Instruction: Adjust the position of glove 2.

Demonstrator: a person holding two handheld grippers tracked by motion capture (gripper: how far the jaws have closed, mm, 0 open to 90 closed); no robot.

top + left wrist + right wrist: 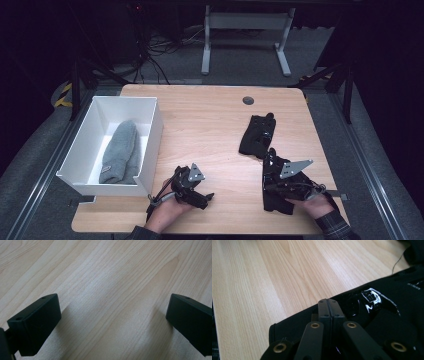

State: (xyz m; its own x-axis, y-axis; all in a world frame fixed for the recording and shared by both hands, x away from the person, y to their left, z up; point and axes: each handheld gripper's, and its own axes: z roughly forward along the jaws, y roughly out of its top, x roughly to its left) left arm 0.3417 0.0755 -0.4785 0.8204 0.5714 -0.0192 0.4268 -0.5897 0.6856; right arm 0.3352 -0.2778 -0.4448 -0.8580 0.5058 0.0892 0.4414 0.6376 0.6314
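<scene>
A black glove (274,201) lies on the wooden table (210,125) at the front right, under my right gripper (270,156). In the right gripper view the gripper (328,302) has its jaws pressed together at the edge of this glove (392,307), which has a shiny patch. No cloth shows between the pads. A second black glove (257,134) lies just beyond, farther back. My left gripper (205,197) rests low at the front centre. Its jaws (113,320) stand wide apart over bare wood, with nothing between them.
A white box (155,125) stands at the left edge of the table with a grey knitted hat (121,150) inside. A dark round grommet (248,100) sits near the far edge. Bare wood stretches between the box and the gloves.
</scene>
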